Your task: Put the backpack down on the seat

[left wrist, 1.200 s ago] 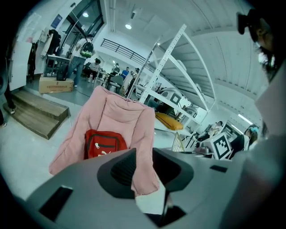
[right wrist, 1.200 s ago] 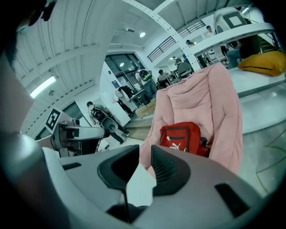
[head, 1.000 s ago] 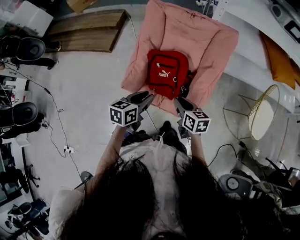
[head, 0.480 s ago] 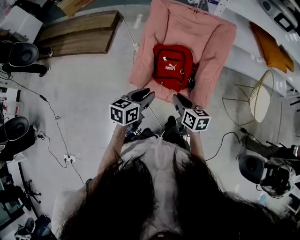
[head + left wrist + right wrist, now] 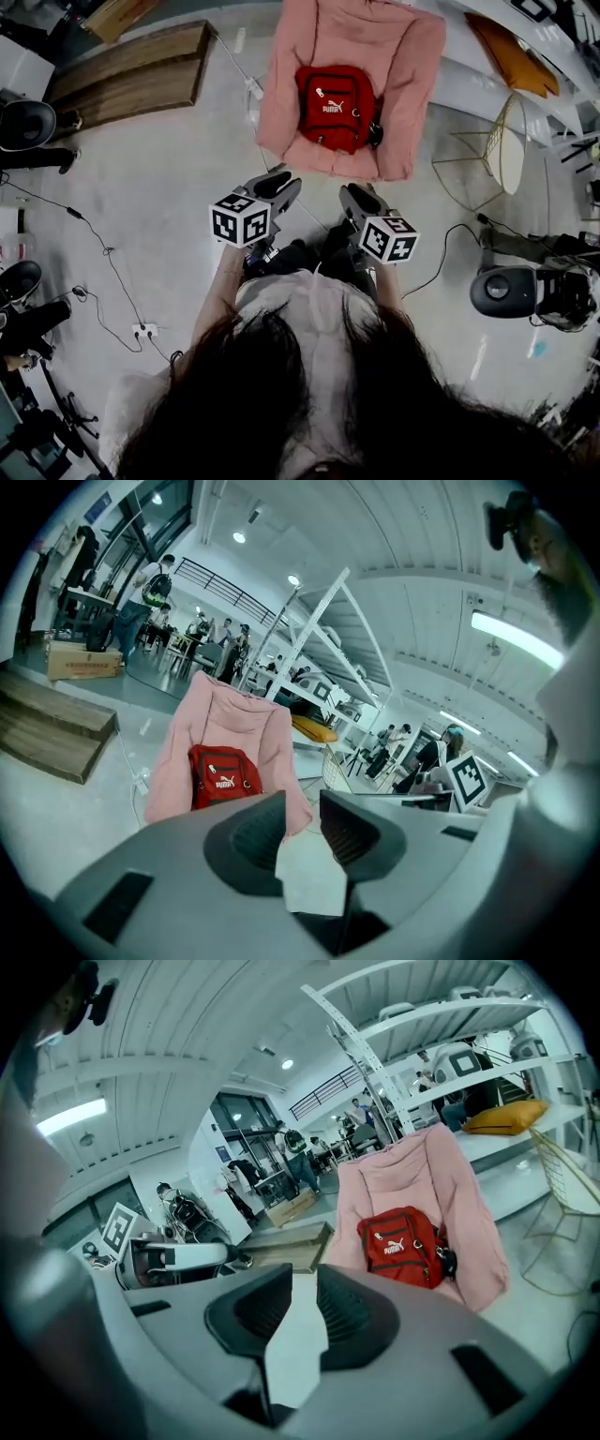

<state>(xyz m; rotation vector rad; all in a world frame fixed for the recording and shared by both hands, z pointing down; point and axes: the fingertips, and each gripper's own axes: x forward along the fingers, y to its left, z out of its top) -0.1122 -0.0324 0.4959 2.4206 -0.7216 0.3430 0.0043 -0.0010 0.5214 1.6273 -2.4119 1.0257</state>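
Observation:
The red backpack (image 5: 334,105) sits upright on the seat of the pink padded chair (image 5: 412,75), leaning on its backrest. Nothing touches it. My left gripper (image 5: 281,180) and right gripper (image 5: 354,195) hover side by side over the floor, well short of the chair's front edge. The left gripper view has the backpack (image 5: 222,775) far off beyond my left gripper (image 5: 302,813), whose jaws stand a little apart with nothing between them. In the right gripper view the backpack (image 5: 403,1244) rests on the chair (image 5: 412,1180); my right gripper (image 5: 305,1288) shows a narrow empty gap.
A low wooden platform (image 5: 131,75) lies left of the chair. A gold wire side table (image 5: 497,141) stands to its right, with an orange cushion (image 5: 511,52) on a white bench behind. Cables (image 5: 103,253) and a power strip (image 5: 142,330) cross the floor at left.
The view has drawn back from the chair: chair and backpack sit higher and smaller in the head view, and both grippers are farther from the backpack. Jaw gaps look unchanged.

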